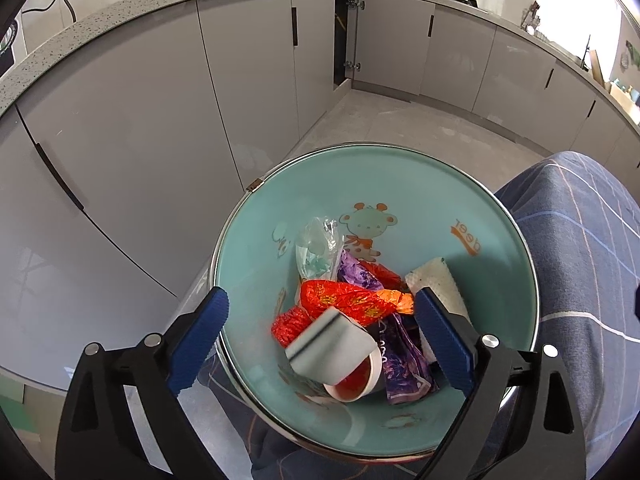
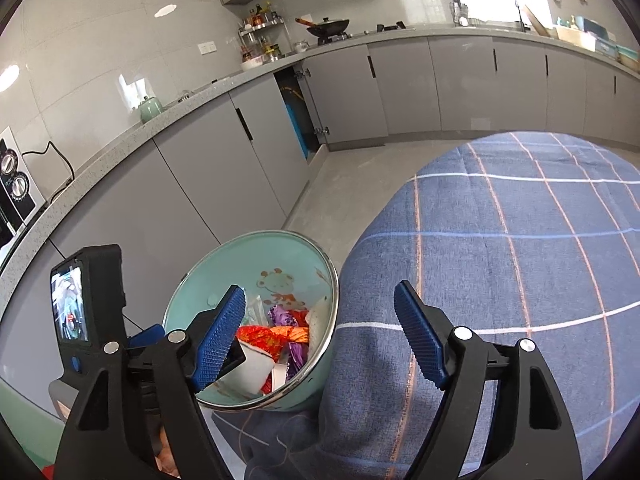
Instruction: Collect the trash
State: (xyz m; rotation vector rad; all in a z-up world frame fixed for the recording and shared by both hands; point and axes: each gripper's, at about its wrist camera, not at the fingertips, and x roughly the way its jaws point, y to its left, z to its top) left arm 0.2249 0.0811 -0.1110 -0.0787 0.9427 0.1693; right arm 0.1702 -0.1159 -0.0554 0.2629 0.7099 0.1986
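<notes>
Nearest the lens in the left wrist view: left gripper [image 1: 322, 340], blue pads spread wide, nothing clamped between them, poised over the mouth of a teal bin [image 1: 400, 184] with a shiny metal rim and a cartoon deer printed inside. Left pad outside the rim, right pad inside it. Down in the bin, from left to right: clear plastic bag [image 1: 318, 248] against the far wall, red and orange wrapper [image 1: 352, 300] across the middle, grey-and-white card [image 1: 334, 346] blurred, partly covering a paper cup [image 1: 360, 384] with red residue, purple wrapper [image 1: 400, 368], white paper towel [image 1: 438, 280] against the right wall. Grey cabinet doors [image 1: 140, 120] to the left and behind, one door ajar in the corner, checked blue cloth [image 1: 580, 260] to the right of the bin.

In the right wrist view: left gripper's body with a small lit screen [image 2: 70, 308] at far left, then the same bin [image 2: 280, 248], then the right gripper [image 2: 320, 340], pads likewise wide apart and empty, left pad over the bin's opening, right pad over the checked cloth [image 2: 520, 260]. Wok [image 2: 328, 26] on the stove far back on the counter
</notes>
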